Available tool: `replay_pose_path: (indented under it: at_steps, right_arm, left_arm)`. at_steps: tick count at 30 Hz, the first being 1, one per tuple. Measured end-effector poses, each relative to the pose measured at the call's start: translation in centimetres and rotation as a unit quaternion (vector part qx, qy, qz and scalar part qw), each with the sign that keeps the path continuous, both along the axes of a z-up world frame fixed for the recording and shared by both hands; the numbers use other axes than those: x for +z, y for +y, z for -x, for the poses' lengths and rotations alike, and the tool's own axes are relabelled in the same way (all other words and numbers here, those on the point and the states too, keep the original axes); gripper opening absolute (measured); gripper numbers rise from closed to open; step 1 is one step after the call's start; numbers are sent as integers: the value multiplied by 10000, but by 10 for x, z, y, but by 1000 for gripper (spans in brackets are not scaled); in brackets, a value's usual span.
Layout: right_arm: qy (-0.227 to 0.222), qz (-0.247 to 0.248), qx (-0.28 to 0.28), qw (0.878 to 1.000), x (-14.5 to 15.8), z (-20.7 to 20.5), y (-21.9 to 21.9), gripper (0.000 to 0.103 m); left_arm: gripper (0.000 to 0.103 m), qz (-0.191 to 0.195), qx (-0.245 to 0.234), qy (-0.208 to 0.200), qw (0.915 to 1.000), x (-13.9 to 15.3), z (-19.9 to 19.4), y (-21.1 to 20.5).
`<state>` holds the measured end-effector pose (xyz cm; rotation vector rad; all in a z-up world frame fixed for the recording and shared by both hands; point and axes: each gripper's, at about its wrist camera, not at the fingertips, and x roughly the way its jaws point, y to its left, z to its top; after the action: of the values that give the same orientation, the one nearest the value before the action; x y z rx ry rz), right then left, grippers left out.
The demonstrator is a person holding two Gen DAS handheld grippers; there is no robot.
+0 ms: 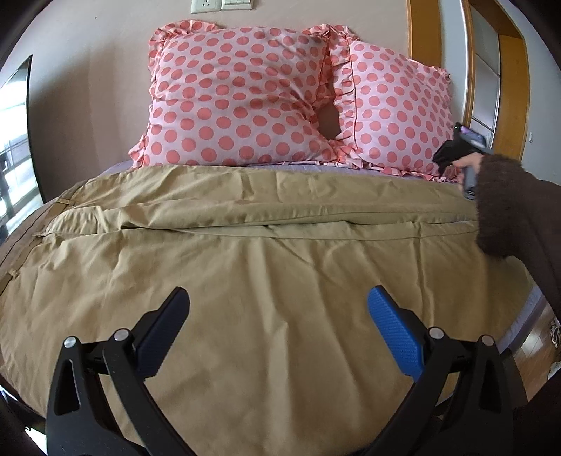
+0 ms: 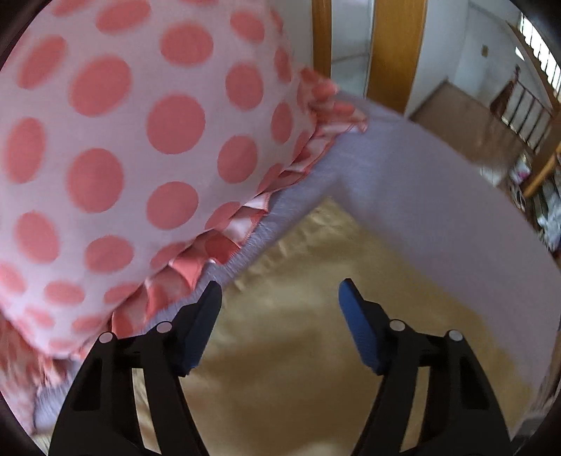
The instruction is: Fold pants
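item 1, pants [image 1: 245, 266]: tan, spread flat across the bed, filling most of what i see through the left camera. waistband with belt loops lies at the left edge; legs run off to the right. a long fold or seam crosses the cloth from left to right about midway up. shallow wrinkles all over. in the right camera the same tan cloth [image 2: 308, 315] appears blurred below the fingers, one edge ending against the sheet.

item 2, left gripper [image 1: 278, 301]: mine, low over the near part of the pants, jaws spread wide, nothing between them. one blue pad faces inward on the right finger; the left finger shows dark. i cannot tell whether the tips touch the cloth.

item 3, right gripper [image 2: 280, 291]: jaws released and apart, empty, hanging above the pants edge just beside the pillow frill. from the left camera i see it [image 1: 459, 147] only from the side at far right, held in a hand [image 1: 468, 163] with a brown fuzzy sleeve [image 1: 519, 210].

item 4, pillows: two, pink with coral dots and ruffled edges, leaning against the wall at the head of the bed, the big one [image 1: 238, 98] left, the other [image 1: 396, 108] right, overlapping slightly.

item 5, sheet [image 2: 420, 196]: pale lilac, bare between pillows and pants.

item 6, wall sockets [image 1: 221, 5], top edge.

item 7, wooden door frame [image 1: 424, 31], right of the pillows.
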<state>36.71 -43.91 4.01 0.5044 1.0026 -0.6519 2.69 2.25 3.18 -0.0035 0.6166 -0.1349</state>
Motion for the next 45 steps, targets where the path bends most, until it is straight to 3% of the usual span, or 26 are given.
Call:
replay_pose_path:
  at_steps: [2, 4, 6, 10, 13, 15, 17, 19, 22, 26, 30, 31, 32, 34, 37, 39, 40, 41, 42, 43, 45]
  right_arm:
    - [87, -55, -135, 9999, -8, -4, -4, 72]
    - [307, 321, -219, 9988, -14, -11, -4, 71]
    - [156, 391, -140, 9990, -17, -9, -9, 66]
    - [-362, 474, 25, 9982, -18, 14, -16, 16]
    - [-1078, -383, -100, 9934, -24, 36, -44, 5]
    - [-1743, -986, -99, 9797, -17, 60, -57, 4]
    - [-2282, -1236, 44, 9657, 1, 89, -55, 4]
    - [-2891, -1468, 296, 9455, 18, 141, -54, 4]
    - [-3461, -1733, 507, 9207, 26, 234, -46, 4]
    - [-3376, -1947, 361, 9202, 5, 313, -33, 4]
    - [-2841, -2613, 277, 9221, -22, 311, -35, 11]
    - [-2784, -2695, 262, 9215, -21, 312, -30, 24]
    - [-2755, -2775, 254, 9200, -21, 313, -29, 45]
    - [-2701, -2853, 238, 9193, -24, 312, -25, 62]
    - [-2668, -2838, 167, 9209, -28, 314, -22, 61]
    - [-2750, -2721, 127, 9221, -29, 314, -22, 44]
    - [-2832, -2717, 162, 9196, -30, 310, -24, 9]
    - [-2870, -2761, 239, 9170, -31, 307, -26, 2]
    - [-2899, -2828, 286, 9139, -34, 304, -30, 2]
    - [-3220, -3002, 287, 8974, -33, 309, -38, 2]
    - [-3752, -2945, 322, 8783, -20, 324, -50, 2]
  left_arm:
    - [101, 23, 5, 58, 10000, -3, -4, 0]
    - [101, 23, 11, 155, 9999, -8, -10, 0]
    - [101, 46, 13, 211, 9998, -11, -10, 0]
    - [101, 159, 70, 267, 9995, -13, -9, 4]
    - [101, 214, 151, 271, 9993, -12, -4, 9]
    - [101, 226, 239, 197, 9993, -8, 3, 13]
    - [101, 284, 301, 75, 9991, -3, 10, 20]
    - [101, 434, 337, -44, 9985, 2, 14, 28]
    - [101, 796, 499, -122, 9955, 10, 15, 41]
    - [101, 1295, 745, -229, 9885, 22, 11, 58]
    - [101, 1571, 718, -152, 9849, 28, 5, 69]
    - [101, 1592, 742, -117, 9844, 30, 5, 71]
    - [101, 1620, 747, -121, 9839, 31, 6, 75]
    - [101, 1709, 736, -156, 9824, 33, 8, 83]
    - [101, 2080, 654, -134, 9758, 37, 6, 99]
    - [101, 2226, 660, -65, 9726, 40, -3, 108]
    - [101, 2274, 685, -21, 9714, 43, -11, 113]
    - [101, 2305, 707, 18, 9705, 46, -19, 118]
    - [101, 2342, 713, 53, 9696, 51, -30, 123]
    - [101, 2361, 717, 58, 9691, 56, -40, 128]
    - [101, 2353, 847, 121, 9682, 64, -62, 138]
